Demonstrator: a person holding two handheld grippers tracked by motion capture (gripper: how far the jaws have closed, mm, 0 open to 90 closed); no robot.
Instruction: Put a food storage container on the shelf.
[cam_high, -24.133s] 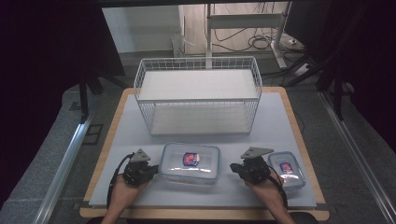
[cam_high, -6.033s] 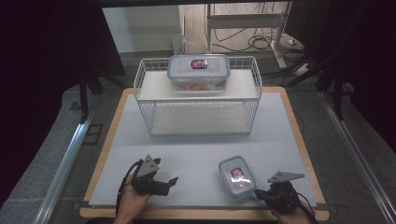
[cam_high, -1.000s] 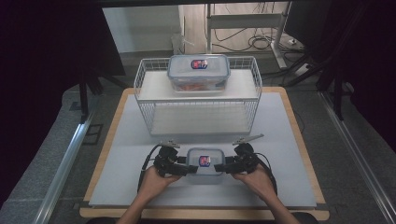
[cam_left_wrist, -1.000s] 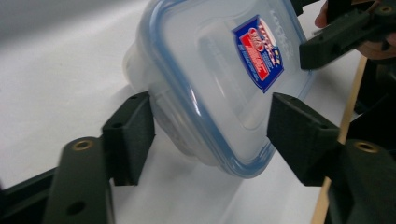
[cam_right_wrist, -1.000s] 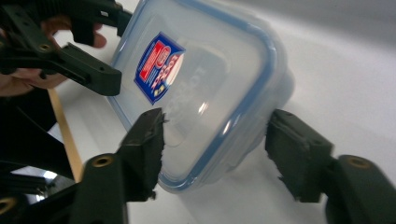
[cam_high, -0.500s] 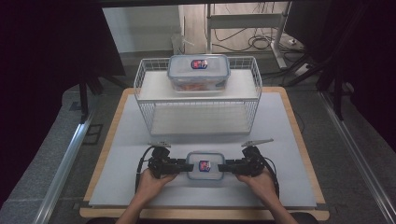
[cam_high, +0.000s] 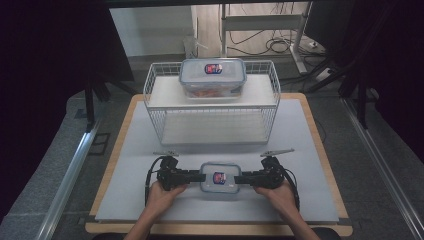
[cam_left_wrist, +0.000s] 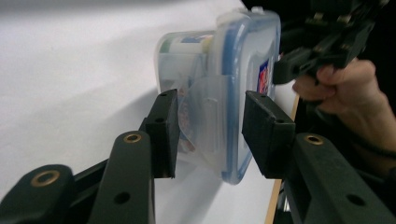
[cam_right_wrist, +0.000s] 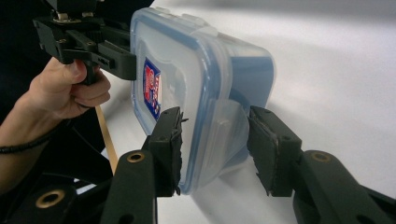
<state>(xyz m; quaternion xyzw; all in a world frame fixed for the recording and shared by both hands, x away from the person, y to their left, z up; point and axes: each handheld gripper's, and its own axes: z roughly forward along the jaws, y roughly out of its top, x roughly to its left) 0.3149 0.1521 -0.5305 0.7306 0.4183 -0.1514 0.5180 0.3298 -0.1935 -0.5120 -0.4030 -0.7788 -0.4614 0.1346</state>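
Both tongs have closed in on the small lidded box (cam_high: 220, 178) since a second ago, and it sits slightly nearer the person on the bench (cam_high: 310, 130). Left tongs (cam_left_wrist: 210, 128) and right tongs (cam_right_wrist: 214, 149) straddle the end latch flaps, jaws parted, not yet clenched. Its plastic looks stiff, light and slick; gripping rim and flap at both ends seems safest. A bigger box (cam_high: 212, 75) rests on the wire rack (cam_high: 150, 95).
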